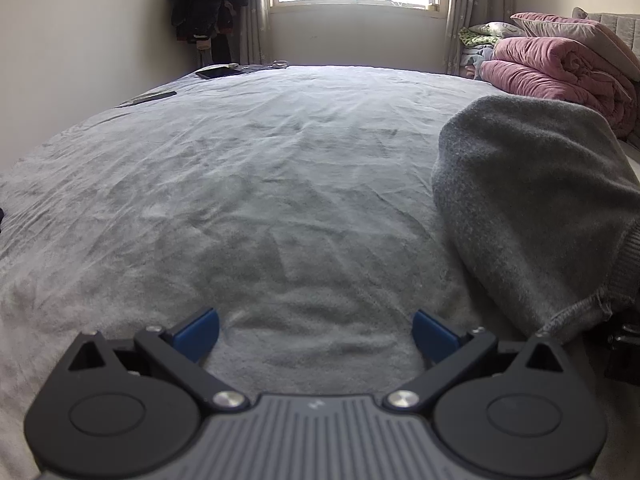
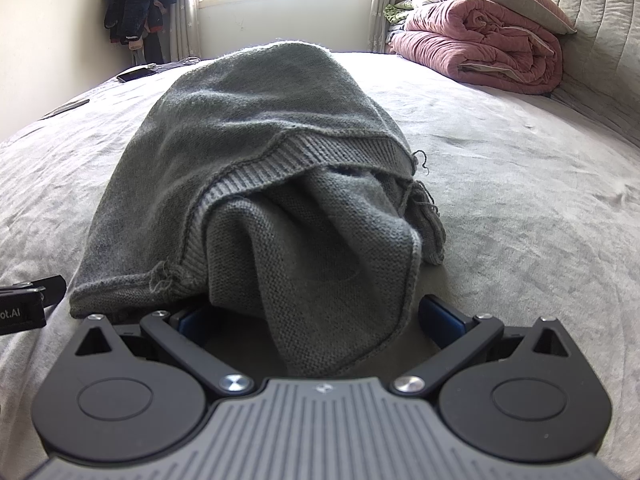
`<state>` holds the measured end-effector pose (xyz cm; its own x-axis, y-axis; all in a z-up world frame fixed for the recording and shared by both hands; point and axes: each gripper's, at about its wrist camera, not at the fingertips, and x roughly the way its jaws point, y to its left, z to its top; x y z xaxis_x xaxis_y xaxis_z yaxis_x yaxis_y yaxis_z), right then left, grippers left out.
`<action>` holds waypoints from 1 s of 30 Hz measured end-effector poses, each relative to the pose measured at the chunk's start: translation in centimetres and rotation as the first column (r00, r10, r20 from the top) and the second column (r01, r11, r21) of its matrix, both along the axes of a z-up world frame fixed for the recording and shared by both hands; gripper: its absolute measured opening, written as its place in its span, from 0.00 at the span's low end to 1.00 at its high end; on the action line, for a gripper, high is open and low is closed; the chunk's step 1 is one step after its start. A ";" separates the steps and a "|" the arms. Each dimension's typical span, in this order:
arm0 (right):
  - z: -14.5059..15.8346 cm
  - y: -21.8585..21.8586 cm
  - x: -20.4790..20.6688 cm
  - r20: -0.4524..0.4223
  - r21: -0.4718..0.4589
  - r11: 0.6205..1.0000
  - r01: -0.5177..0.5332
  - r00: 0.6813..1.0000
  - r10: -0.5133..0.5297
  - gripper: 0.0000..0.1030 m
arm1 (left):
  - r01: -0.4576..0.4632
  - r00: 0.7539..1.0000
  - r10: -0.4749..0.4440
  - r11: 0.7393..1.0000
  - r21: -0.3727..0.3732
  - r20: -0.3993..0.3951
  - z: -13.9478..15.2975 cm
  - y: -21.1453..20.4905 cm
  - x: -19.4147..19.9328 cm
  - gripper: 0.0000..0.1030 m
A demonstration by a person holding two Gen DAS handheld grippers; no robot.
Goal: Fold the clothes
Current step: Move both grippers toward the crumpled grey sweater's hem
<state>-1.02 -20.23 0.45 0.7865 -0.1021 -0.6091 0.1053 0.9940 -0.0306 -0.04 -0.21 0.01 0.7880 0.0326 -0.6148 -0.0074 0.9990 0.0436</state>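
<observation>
A grey knitted sweater lies folded in a long bundle on the grey bed sheet. Its ribbed hem faces me. My right gripper is open, and a loose flap of the sweater hangs down between its blue pads. The sweater also shows at the right of the left wrist view. My left gripper is open and empty, low over the bare sheet, to the left of the sweater. A part of the left gripper shows at the left edge of the right wrist view.
A folded pink quilt and pillows are stacked at the far right by the headboard. A dark tablet and a flat dark item lie at the far left of the bed. Dark clothes hang in the corner beside the window.
</observation>
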 end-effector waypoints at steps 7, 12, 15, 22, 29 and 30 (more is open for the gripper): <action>0.5 0.2 0.3 -0.031 0.041 0.999 -0.012 0.999 0.013 1.00 | -0.011 1.000 0.012 1.000 -0.008 0.005 0.1 -0.3 -0.1 1.00; 0.7 -0.5 0.3 -0.041 0.045 0.998 -0.043 0.998 0.045 1.00 | -0.021 1.000 0.021 1.000 0.003 -0.001 0.3 -0.7 -0.1 1.00; 0.7 -0.4 0.1 -0.040 0.038 0.997 -0.068 0.997 0.069 1.00 | -0.022 1.000 0.022 1.000 0.008 -0.003 0.4 -1.0 -0.2 1.00; 0.8 -0.6 -0.1 -0.056 0.048 0.991 -0.128 0.990 0.131 1.00 | -0.001 0.999 0.000 1.000 -0.017 -0.046 1.1 -1.6 -0.6 1.00; 1.1 -1.0 -0.3 -0.074 0.038 0.986 -0.164 0.983 0.166 1.00 | 0.066 0.997 -0.066 0.998 0.004 -0.036 1.2 -2.9 -1.1 1.00; 1.2 -1.2 -0.2 -0.078 0.036 0.985 -0.168 0.982 0.170 1.00 | 0.081 0.996 -0.080 0.997 0.009 -0.032 1.2 -3.1 -1.3 1.00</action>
